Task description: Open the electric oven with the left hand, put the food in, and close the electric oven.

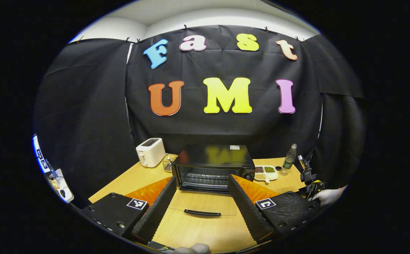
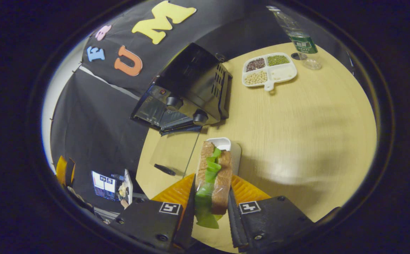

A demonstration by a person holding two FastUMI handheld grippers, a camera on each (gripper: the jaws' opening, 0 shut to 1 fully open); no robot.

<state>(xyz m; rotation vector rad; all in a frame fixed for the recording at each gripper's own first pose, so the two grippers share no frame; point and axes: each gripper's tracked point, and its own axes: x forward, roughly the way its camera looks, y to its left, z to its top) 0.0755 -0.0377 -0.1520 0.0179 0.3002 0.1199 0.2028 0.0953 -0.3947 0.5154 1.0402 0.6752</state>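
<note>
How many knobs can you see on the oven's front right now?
2. In the right gripper view, one knob sits higher on the oven's control strip, the other knob lower, nearer the table. More may be hidden.

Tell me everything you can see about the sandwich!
The sandwich is two slices of brown bread with green lettuce-like filling poking out along the edge and bottom. It looks shiny, perhaps wrapped in clear film. It stands on edge, pinched between the two fingers of the right hand-held gripper, above the wooden table. Behind it sits a white tray, and the open oven is farther off.
</note>
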